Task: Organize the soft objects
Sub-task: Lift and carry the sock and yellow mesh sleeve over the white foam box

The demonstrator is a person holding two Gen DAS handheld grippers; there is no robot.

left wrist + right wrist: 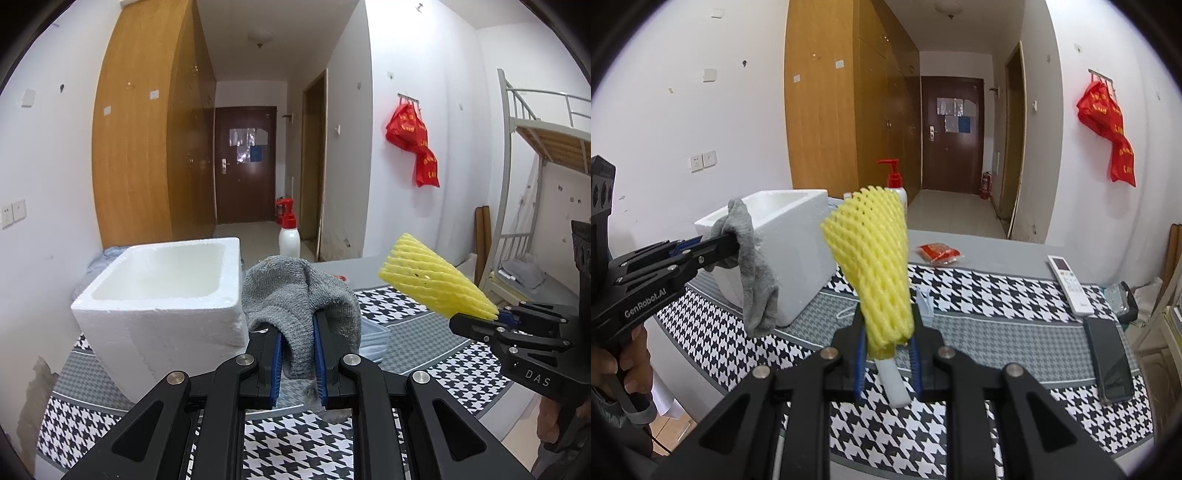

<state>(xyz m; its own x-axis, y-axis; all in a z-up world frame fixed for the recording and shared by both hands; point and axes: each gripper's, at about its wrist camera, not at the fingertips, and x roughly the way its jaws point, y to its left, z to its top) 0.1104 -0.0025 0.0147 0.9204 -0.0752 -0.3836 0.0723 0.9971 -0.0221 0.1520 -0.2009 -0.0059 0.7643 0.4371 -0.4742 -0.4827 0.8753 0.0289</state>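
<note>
My left gripper (299, 332) is shut on a grey sock (295, 291), held above the table just right of the white foam box (162, 295). The sock drapes over the fingers and also shows in the right wrist view (753, 258), hanging in front of the box (798, 236). My right gripper (888, 332) is shut on a yellow foam fruit net (875, 258), held upright above the table. From the left wrist view the net (428, 277) and right gripper (476, 319) sit to the right.
A houndstooth cloth (997, 291) covers the table. On it lie a red packet (938, 254), a white remote (1069, 284), a dark phone (1110, 358), a white foam strip (894, 384) and a light blue mask (373, 339). A red-pump bottle (288, 232) stands behind the box.
</note>
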